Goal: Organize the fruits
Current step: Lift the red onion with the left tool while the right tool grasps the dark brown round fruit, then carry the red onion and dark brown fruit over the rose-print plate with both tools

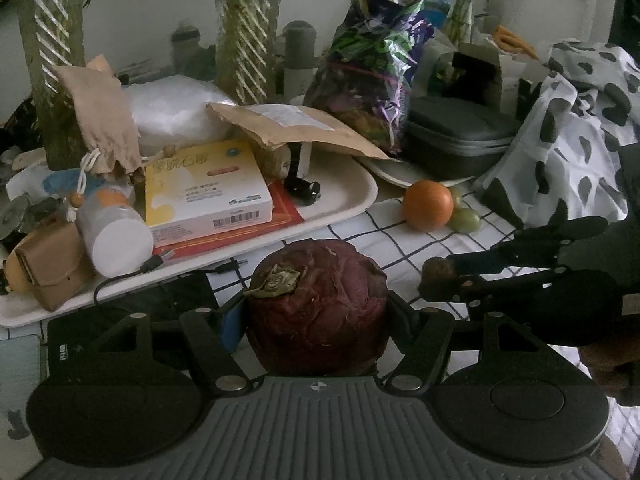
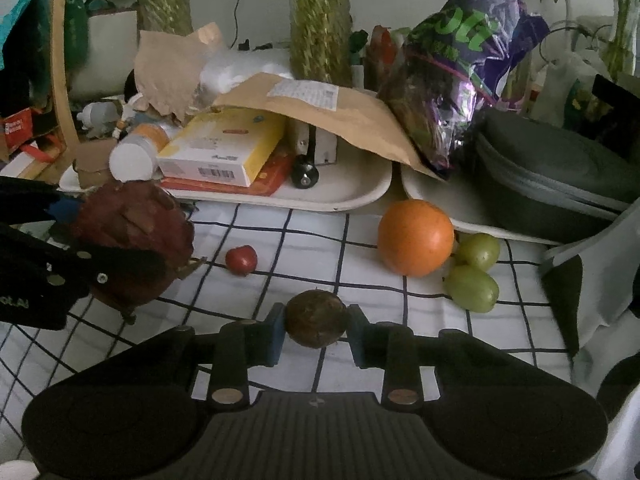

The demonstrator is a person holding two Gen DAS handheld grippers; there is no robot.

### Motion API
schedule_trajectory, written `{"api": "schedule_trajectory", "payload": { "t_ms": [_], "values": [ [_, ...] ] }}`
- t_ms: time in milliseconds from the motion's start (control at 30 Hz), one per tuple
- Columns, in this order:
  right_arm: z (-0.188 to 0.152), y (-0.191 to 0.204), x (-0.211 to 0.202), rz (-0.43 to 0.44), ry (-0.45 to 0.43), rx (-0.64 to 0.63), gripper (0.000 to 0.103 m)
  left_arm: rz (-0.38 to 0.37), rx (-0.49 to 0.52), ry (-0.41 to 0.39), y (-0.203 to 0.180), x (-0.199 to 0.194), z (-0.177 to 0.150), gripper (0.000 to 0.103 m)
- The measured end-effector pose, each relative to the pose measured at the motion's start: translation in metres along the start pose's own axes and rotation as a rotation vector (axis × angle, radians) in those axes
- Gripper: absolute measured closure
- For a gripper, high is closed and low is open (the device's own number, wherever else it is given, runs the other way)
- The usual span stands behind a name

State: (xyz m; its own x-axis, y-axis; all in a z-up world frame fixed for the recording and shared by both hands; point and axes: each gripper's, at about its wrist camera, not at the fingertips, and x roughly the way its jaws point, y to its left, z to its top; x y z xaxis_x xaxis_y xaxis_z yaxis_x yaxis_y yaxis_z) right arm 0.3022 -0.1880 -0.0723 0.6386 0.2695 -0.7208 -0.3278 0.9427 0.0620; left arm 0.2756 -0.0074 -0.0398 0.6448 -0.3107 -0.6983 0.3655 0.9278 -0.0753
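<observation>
My left gripper (image 1: 316, 310) is shut on a dark red dragon fruit (image 1: 320, 300), which fills the gap between its jaws; in the right wrist view the same dragon fruit (image 2: 132, 240) hangs at the left above the checked cloth. The right gripper (image 2: 316, 332) has a small round brown fruit (image 2: 316, 322) between its blue pads, which rest against its sides; the left wrist view shows that brown fruit (image 1: 436, 276) at the fingertips. An orange (image 2: 416, 237) and two green fruits (image 2: 472, 288) lie together on the cloth. A small red fruit (image 2: 241, 259) lies alone.
A white tray (image 2: 360, 196) behind holds a yellow box, a white bottle and a brown envelope. A second tray (image 2: 480, 226) carries a grey zip case (image 2: 560, 176) and a purple foil bag (image 2: 460, 80). A spotted cloth (image 1: 580, 128) lies at the right. Plant stems stand at the back.
</observation>
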Motion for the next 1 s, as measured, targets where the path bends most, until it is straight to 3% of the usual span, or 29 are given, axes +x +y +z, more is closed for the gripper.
{"api": "schedule_trajectory", "payload": {
  "t_ms": [400,1000],
  "values": [
    [-0.009,0.001,-0.035,0.01,-0.017,-0.005,0.07,-0.035,0.048,-0.001,-0.023,-0.026,-0.009,0.036],
    [-0.035,0.012,-0.096,0.008,-0.04,0.019,0.07,-0.114,0.105,0.035,-0.076,-0.072,-0.049,0.036]
  ]
}}
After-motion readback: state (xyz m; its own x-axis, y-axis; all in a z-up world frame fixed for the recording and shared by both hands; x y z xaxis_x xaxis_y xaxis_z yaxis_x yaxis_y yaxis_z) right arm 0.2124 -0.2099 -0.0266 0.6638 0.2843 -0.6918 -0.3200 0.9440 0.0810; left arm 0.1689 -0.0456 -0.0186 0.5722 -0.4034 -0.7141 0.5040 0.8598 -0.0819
